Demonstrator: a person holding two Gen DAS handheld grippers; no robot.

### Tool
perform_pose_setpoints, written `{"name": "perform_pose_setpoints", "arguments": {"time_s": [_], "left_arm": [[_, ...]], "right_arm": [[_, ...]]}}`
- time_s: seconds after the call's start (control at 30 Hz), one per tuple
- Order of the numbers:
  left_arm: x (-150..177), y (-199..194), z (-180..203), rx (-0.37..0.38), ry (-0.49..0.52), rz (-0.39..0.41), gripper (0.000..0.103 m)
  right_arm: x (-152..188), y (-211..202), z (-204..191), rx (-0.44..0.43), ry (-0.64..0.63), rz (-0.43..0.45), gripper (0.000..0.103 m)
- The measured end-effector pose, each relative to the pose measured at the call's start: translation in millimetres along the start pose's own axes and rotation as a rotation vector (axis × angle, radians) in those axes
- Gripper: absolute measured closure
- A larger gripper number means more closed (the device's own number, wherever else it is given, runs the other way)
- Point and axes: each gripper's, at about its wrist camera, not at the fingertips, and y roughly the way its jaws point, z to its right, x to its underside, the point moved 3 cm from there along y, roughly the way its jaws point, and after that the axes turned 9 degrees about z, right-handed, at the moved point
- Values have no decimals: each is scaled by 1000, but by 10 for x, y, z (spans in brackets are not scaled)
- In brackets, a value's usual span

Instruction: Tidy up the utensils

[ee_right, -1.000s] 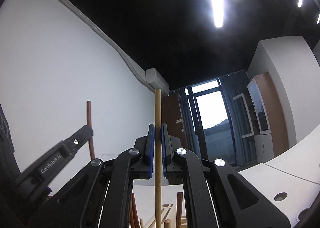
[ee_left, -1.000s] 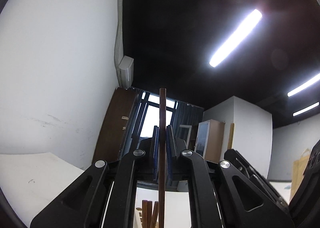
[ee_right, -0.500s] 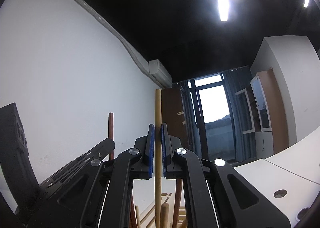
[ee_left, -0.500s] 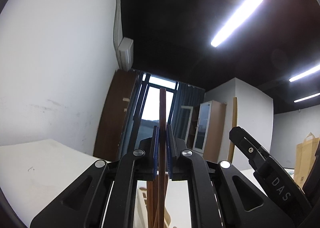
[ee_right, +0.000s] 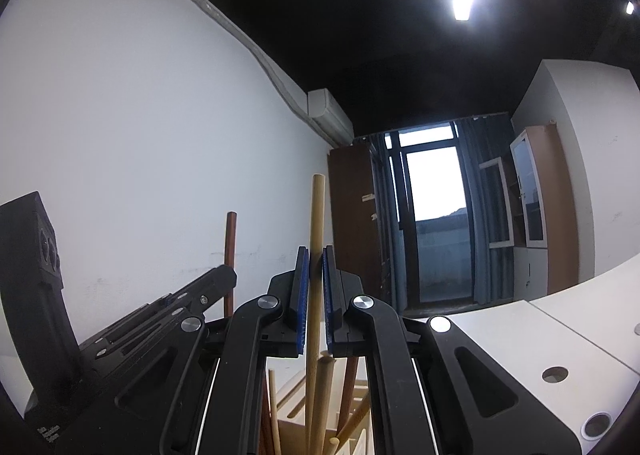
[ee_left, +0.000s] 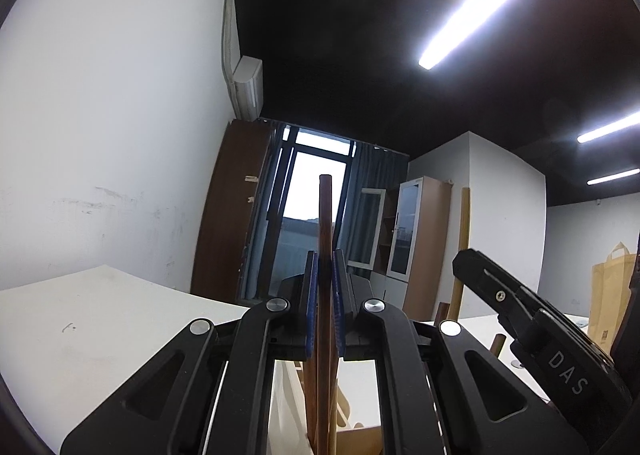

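— Lowered since a second ago, the left gripper [ee_left: 324,307] is clamped on an upright dark brown stick [ee_left: 325,223]; wooden rack [ee_left: 356,435] pieces are now seen beneath.

— And the other?

— A pale stick [ee_right: 316,239] is pinched upright by the right gripper [ee_right: 315,295]. More sticks [ee_right: 324,387] in the rack are shown only there.

Dim room; ceiling tube lights [ee_left: 472,15] flare, the window [ee_right: 434,183] is overexposed, and fisheye distortion bends the edges.
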Motion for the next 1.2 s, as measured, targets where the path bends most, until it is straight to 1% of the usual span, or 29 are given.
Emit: {"name": "perform_pose_setpoints", "arguments": {"time_s": [0.37,0.4,0.47,0.5,0.53,0.63,0.77,0.83,0.9,0.93,1.0,1.1,1.2], "left_arm": [[56,-48,14,31,26,-45,96],[52,-56,-3,30,23,-50,91],[39,-64,-22,29,17,-54,87],[30,-69,-31,32,12,-58,87],[16,-81,-39,37,9,-62,87],[-22,-144,-47,33,16,-63,87],[-90,-285,-38,36,25,-80,78],[-106,-360,-24,35,27,-100,75],[-118,-425,-22,39,21,-137,69],[-114,-459,-18,41,21,-151,67],[-101,-536,-3,35,40,-189,60],[-48,-690,-6,35,53,-237,53],[56,-818,-28,25,64,-298,48]], "right_arm": [[11,-47,108,-10,16,-82,94],[14,-54,113,-11,15,-86,94],[5,-74,121,-12,10,-91,90],[-5,-76,127,-14,6,-91,82],[-21,-96,141,-15,5,-88,79],[-28,-143,156,-9,4,-96,79],[-41,-255,212,13,5,-109,78],[-44,-307,244,29,11,-118,75],[-32,-359,268,32,18,-145,72],[-21,-396,276,36,19,-155,71],[-4,-459,285,31,14,-180,69],[24,-567,300,35,6,-213,65],[64,-641,314,37,-1,-274,61]]}}
